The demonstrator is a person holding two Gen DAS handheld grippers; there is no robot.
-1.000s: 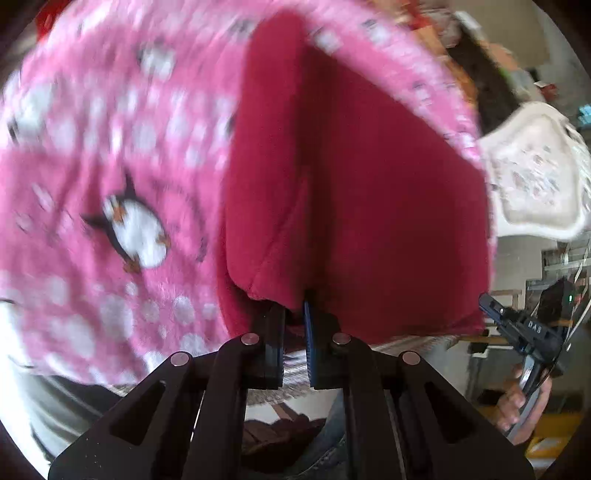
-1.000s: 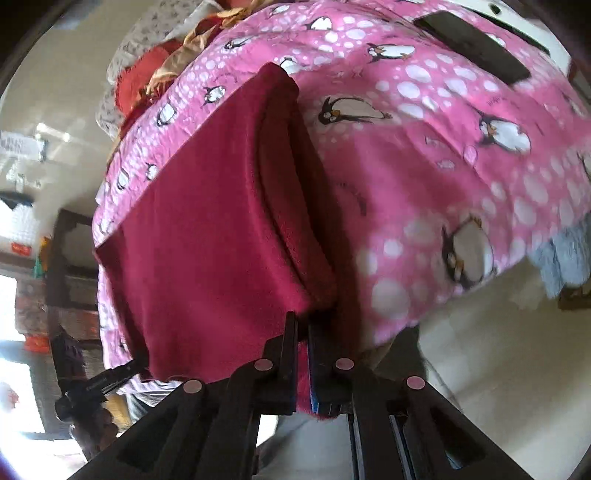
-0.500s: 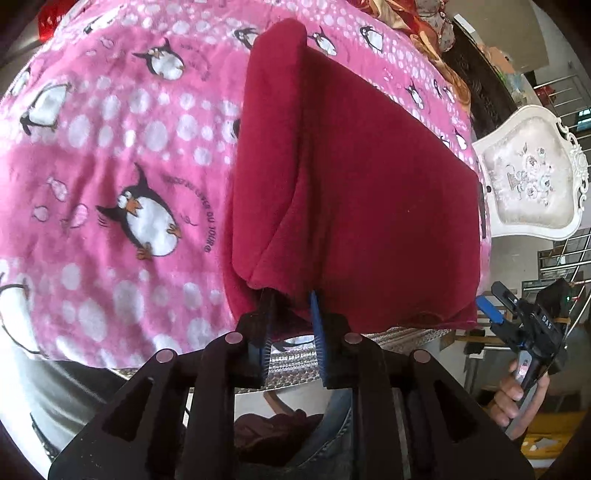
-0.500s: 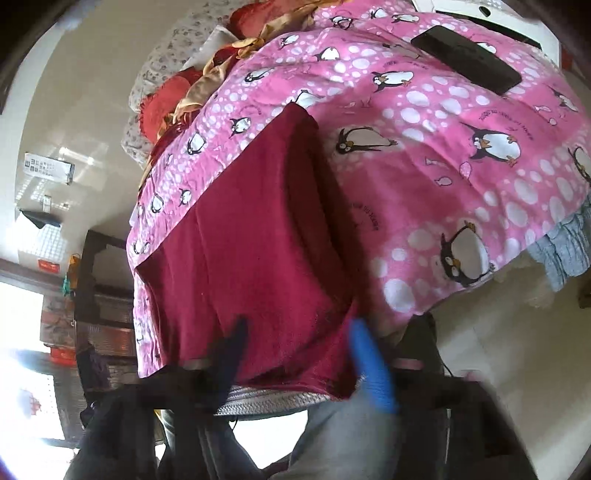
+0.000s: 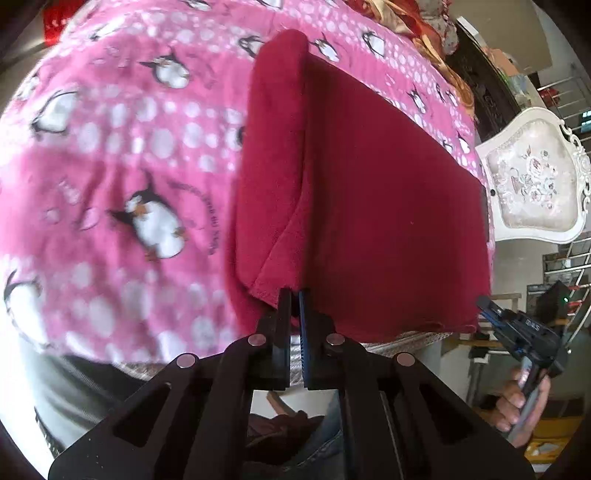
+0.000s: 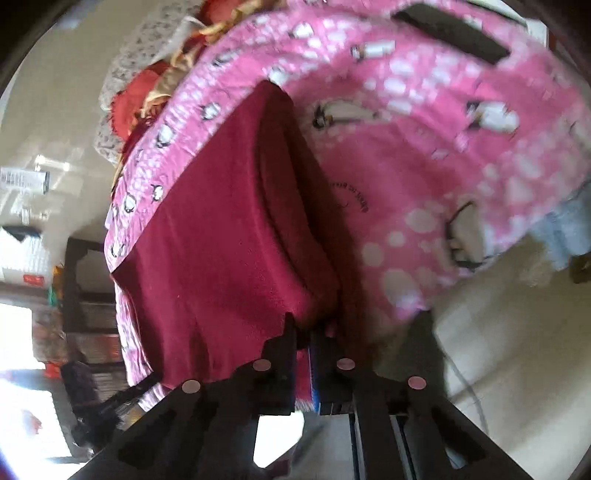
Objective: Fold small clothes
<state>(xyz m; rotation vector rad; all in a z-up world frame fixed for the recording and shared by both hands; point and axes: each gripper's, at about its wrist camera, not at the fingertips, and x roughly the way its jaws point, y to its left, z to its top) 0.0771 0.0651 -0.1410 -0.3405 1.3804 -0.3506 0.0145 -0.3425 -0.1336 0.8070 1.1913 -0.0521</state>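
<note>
A dark red fleece garment (image 5: 388, 206) lies folded on a pink penguin blanket (image 5: 110, 155), its near edge hanging over the bed's front. My left gripper (image 5: 294, 304) is at the garment's near left corner; its jaws are closing and the pads pinch the hem. My right gripper (image 6: 302, 330) is at the near right corner (image 6: 288, 295), its jaws closing on the fabric in the same way. The left wrist view also shows the right gripper (image 5: 487, 308) at the far right, held by a hand (image 5: 517, 410). A raised fold (image 6: 280, 192) runs along the garment's right side.
A white ornate chair (image 5: 535, 181) stands to the right of the bed. Red and gold cushions (image 6: 147, 92) lie at the bed's far end. A dark flat object (image 6: 450, 33) rests on the blanket far right. Pale floor (image 6: 498, 350) lies below the bed edge.
Half a second ago both grippers stood open, the right one wide, with the garment's edge loose. Now both are pinched shut on the near corners again. The garment lies as before.
</note>
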